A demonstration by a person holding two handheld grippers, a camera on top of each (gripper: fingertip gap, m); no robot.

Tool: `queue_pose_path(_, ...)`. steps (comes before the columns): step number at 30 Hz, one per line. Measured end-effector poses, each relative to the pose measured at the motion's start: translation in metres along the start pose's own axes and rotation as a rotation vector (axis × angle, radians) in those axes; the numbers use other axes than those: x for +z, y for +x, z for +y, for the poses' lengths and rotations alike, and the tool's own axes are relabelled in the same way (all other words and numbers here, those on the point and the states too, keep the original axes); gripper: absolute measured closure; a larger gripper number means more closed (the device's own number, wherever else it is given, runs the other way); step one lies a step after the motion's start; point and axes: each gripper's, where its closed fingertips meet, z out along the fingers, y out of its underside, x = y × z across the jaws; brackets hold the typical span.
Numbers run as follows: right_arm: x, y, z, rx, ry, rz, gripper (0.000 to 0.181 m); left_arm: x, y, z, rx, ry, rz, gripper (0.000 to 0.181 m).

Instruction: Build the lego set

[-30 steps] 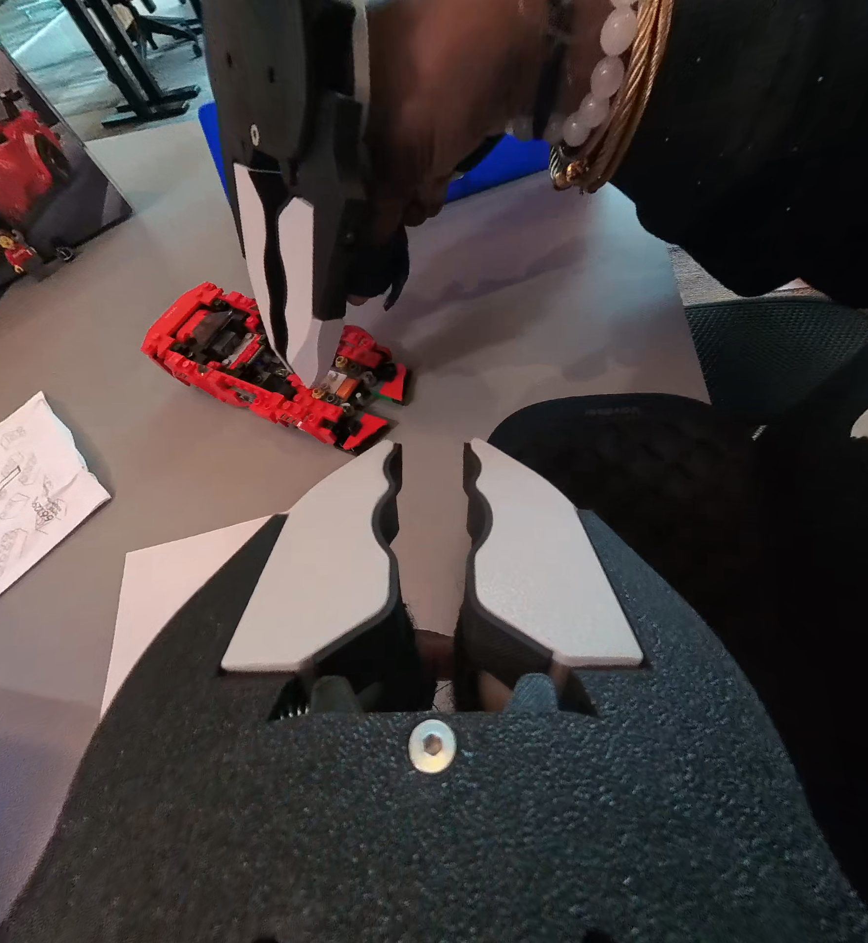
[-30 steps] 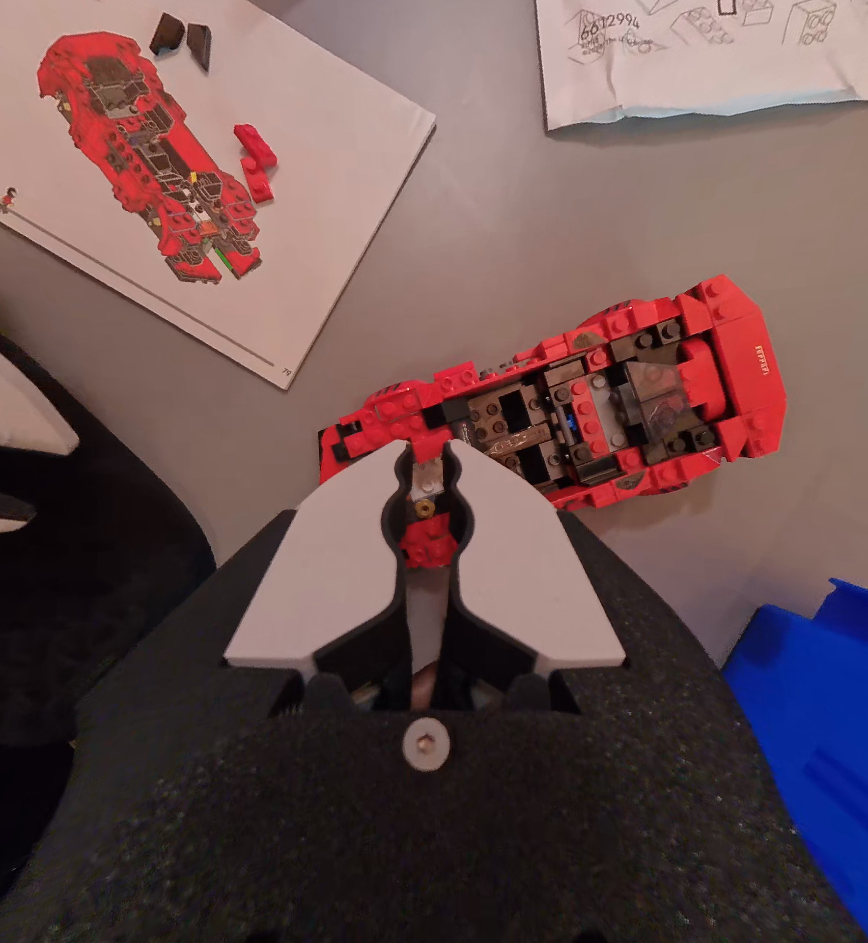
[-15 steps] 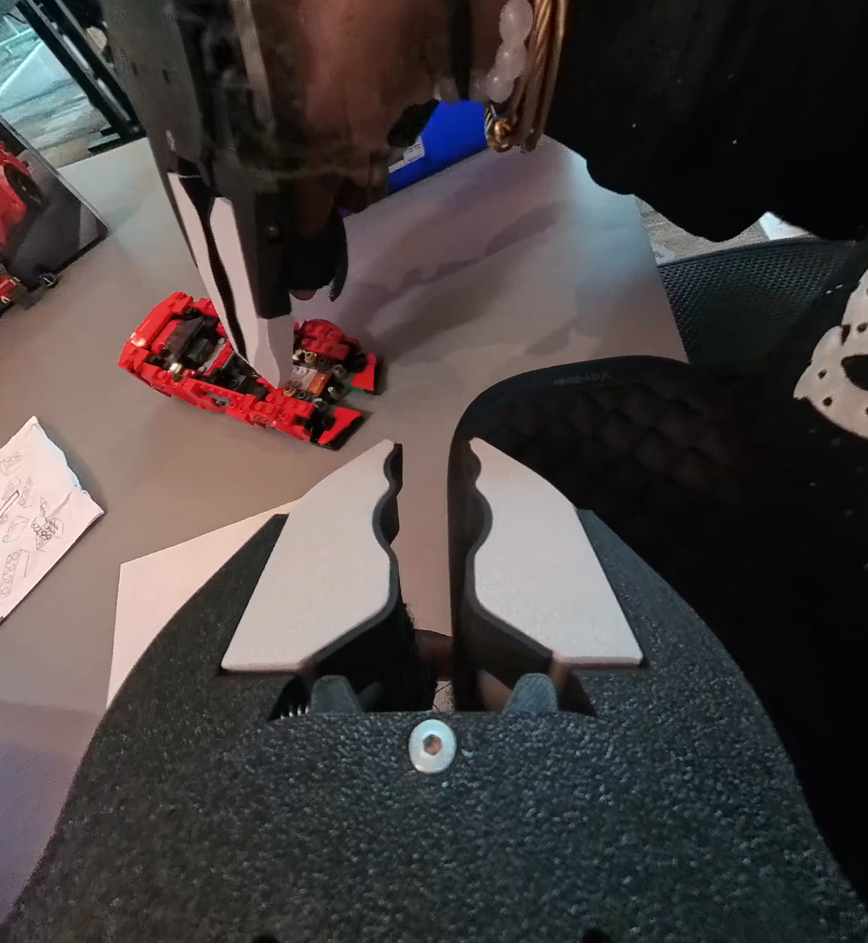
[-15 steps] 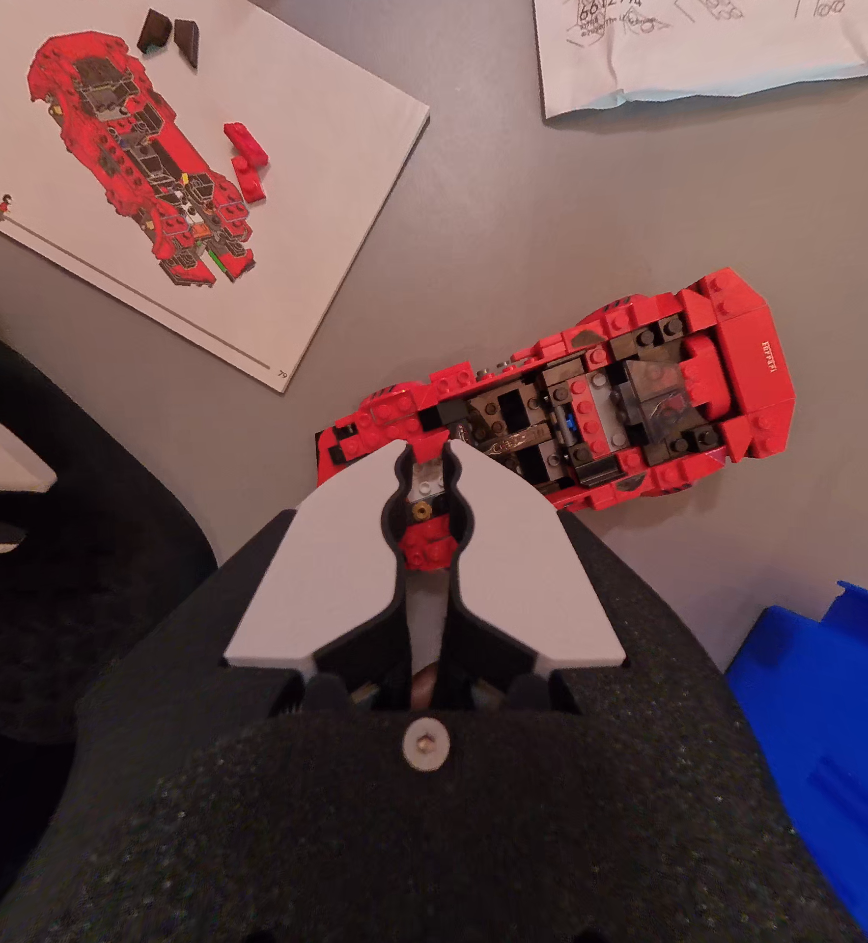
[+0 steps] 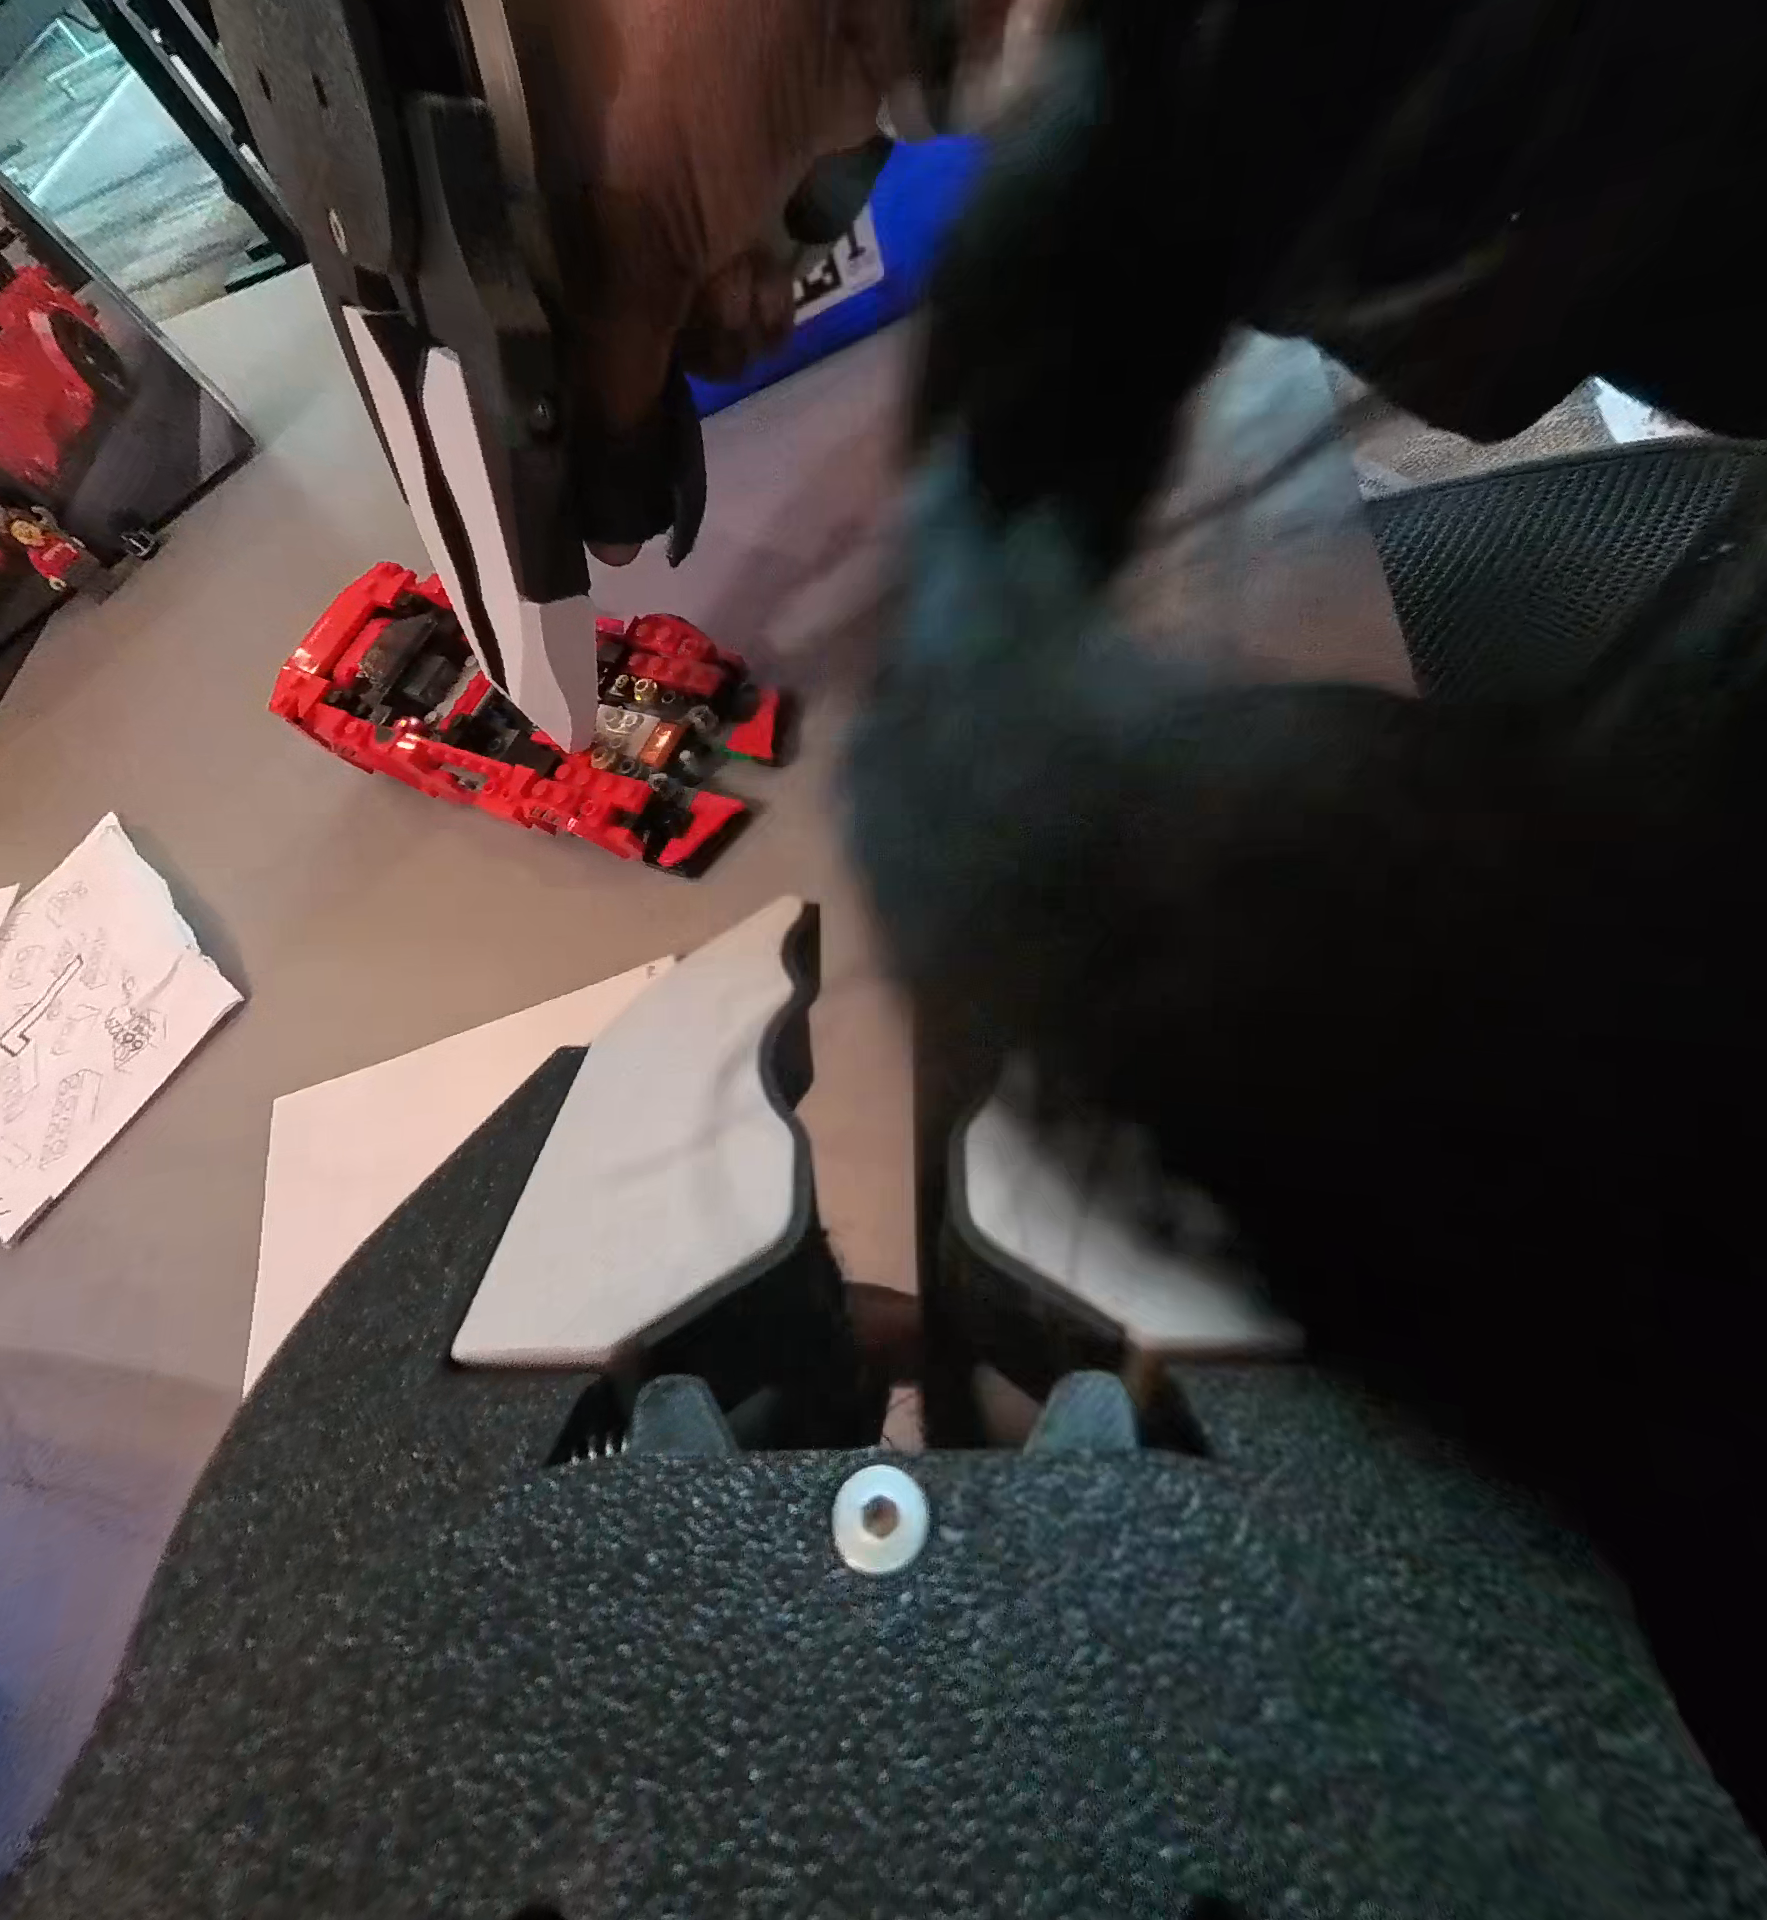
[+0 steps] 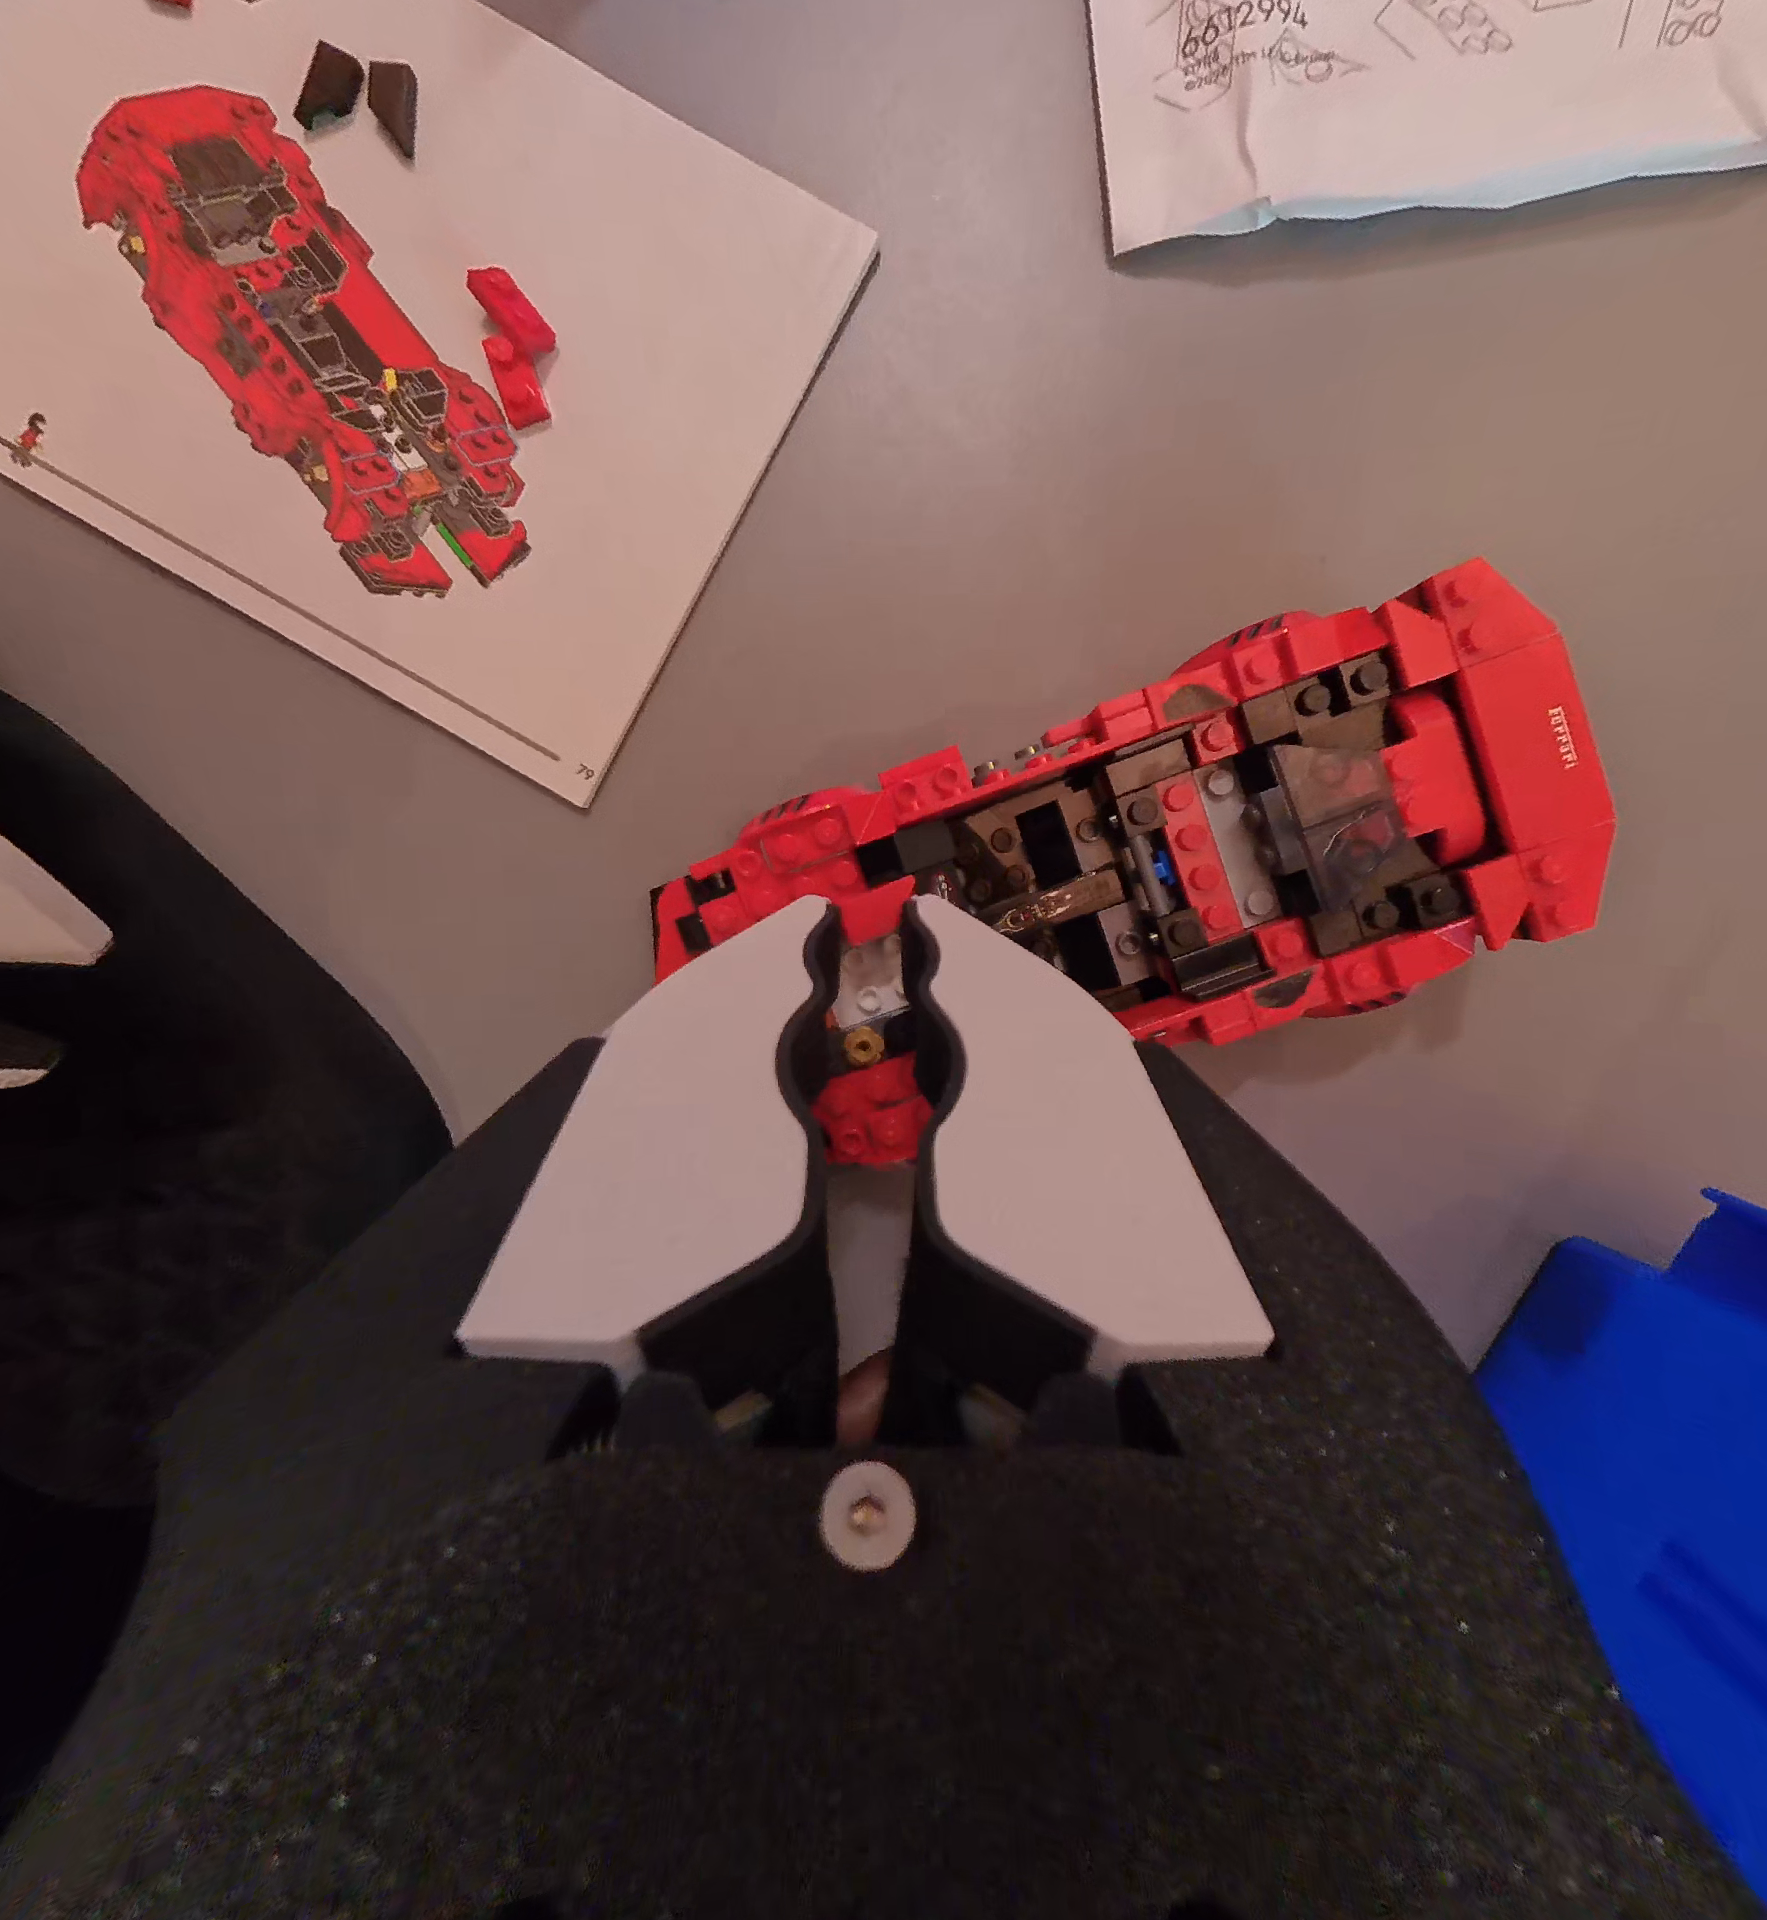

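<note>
The red lego car [image 6: 1274, 831] lies on the grey table, its studded black and grey inside facing up. My right gripper [image 6: 871, 912] points down at the car's rear end and is shut on a small red piece [image 6: 881, 920] held against the car. In the left wrist view the right gripper [image 5: 557, 717] stands upright on the car [image 5: 505, 727]. My left gripper [image 5: 863, 935] is open and empty, held near the table's front edge. A blurred black sleeve [image 5: 1274, 935] hides most of its right finger.
The instruction page [image 6: 671, 260] lies at the far left with two loose red plates [image 6: 513, 343] and two dark slopes [image 6: 359, 94] on it. A crumpled paper bag [image 6: 1430, 135], a blue bin [image 6: 1689, 1507], the set's box [image 5: 17, 436] and a mesh chair [image 5: 1544, 561] surround the work area. Across from one pair of fingers to the other is roughly 12 centimetres.
The right gripper has stayed shut on the red piece at the car's rear. The left gripper has shifted slightly, and a black sleeve has swept in front of its right finger.
</note>
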Motion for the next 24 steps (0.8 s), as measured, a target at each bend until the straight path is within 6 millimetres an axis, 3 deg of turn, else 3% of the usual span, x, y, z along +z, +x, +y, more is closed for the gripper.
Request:
queue_pose_path(12,-0.002,-0.002,-0.001,0.009,0.003,-0.006,0.17,-0.004,-0.004,0.002,-0.003,0.007,-0.012,0.16)
queue_pose_path(24,-0.028,-0.001,0.009,0.057,0.051,0.026,0.17,-0.003,-0.004,-0.002,0.006,0.017,-0.007,0.16)
